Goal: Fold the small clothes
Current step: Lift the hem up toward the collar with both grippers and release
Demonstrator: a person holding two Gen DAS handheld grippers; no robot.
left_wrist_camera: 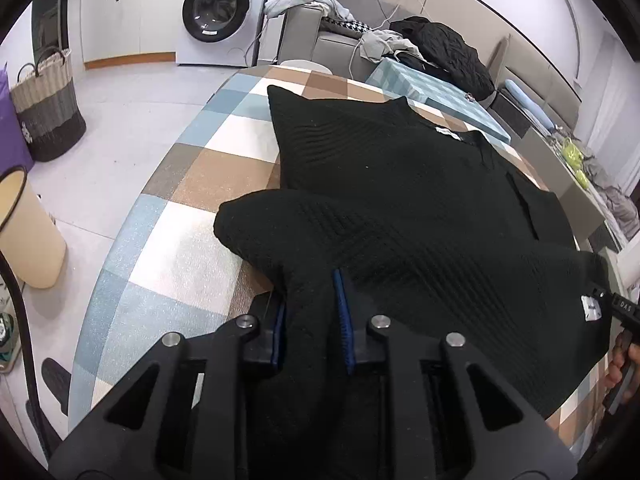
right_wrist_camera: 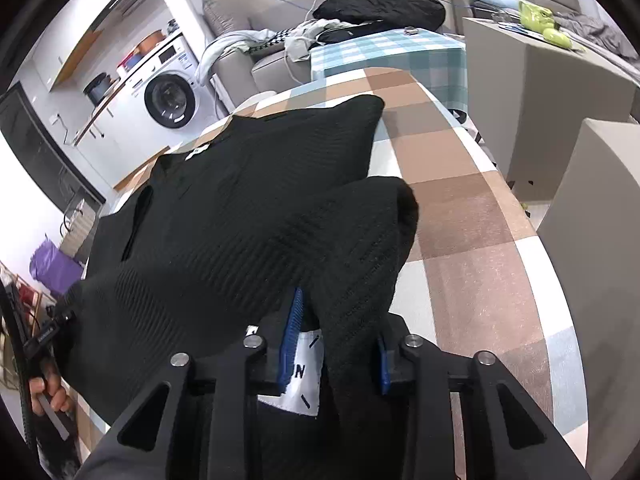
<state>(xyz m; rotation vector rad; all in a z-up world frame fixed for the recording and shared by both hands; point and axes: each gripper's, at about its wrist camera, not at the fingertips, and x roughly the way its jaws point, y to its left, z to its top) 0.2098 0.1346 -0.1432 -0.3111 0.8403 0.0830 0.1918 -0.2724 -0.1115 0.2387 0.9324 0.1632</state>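
Observation:
A black ribbed knit top [left_wrist_camera: 400, 184] lies spread on the checked tablecloth [left_wrist_camera: 192, 184], neck label towards the far side. Its near hem is bunched up and draped over both tools. My left gripper [left_wrist_camera: 312, 312] is shut on the left part of the hem, with cloth filling the gap between the blue pads [left_wrist_camera: 342, 312]. In the right wrist view the same top [right_wrist_camera: 240, 200] rises into my right gripper [right_wrist_camera: 340, 340], which is shut on the hem and its white label [right_wrist_camera: 306, 368]. A hand [right_wrist_camera: 52, 396] holds the left tool at that view's lower left.
Beyond the table's left edge are a washing machine [left_wrist_camera: 216, 8], a woven basket [left_wrist_camera: 48, 108] and a cream bin [left_wrist_camera: 28, 228]. A sofa with piled clothes [left_wrist_camera: 440, 48] stands behind. Grey boxes [right_wrist_camera: 540, 92] stand to the right of the table [right_wrist_camera: 460, 220].

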